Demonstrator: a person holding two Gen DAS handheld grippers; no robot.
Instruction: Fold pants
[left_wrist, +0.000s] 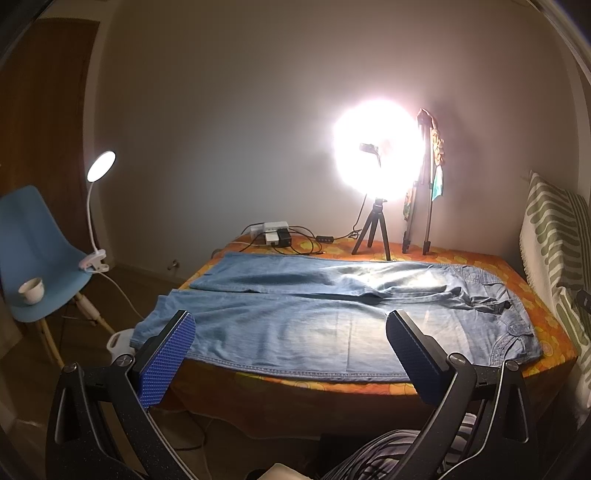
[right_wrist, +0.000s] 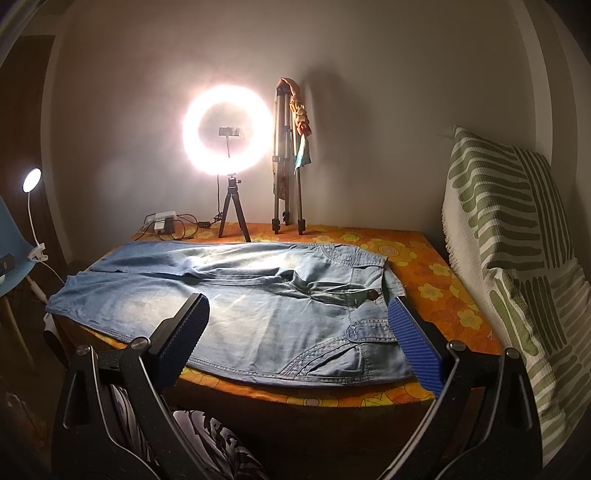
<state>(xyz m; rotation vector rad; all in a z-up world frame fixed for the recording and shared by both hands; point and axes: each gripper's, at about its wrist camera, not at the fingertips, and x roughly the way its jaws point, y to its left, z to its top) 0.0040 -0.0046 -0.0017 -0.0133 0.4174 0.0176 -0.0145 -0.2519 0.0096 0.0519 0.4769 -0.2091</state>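
Light blue denim pants (left_wrist: 295, 321) lie spread flat across the table with the orange flowered cloth (left_wrist: 480, 262), waistband at the right and leg hems at the left. They also show in the right wrist view (right_wrist: 258, 306). My left gripper (left_wrist: 291, 332) is open and empty, held just above the near edge of the legs. My right gripper (right_wrist: 299, 317) is open and empty, held above the near edge at the waist, its right finger (right_wrist: 417, 347) next to the waistband.
A lit ring light on a small tripod (left_wrist: 373, 229), a folded tripod (left_wrist: 421, 184) and a power strip with cables (left_wrist: 271, 232) stand at the table's back. A blue chair (left_wrist: 33, 258) with a clip lamp and cup is left. A striped blanket (right_wrist: 509, 240) hangs right.
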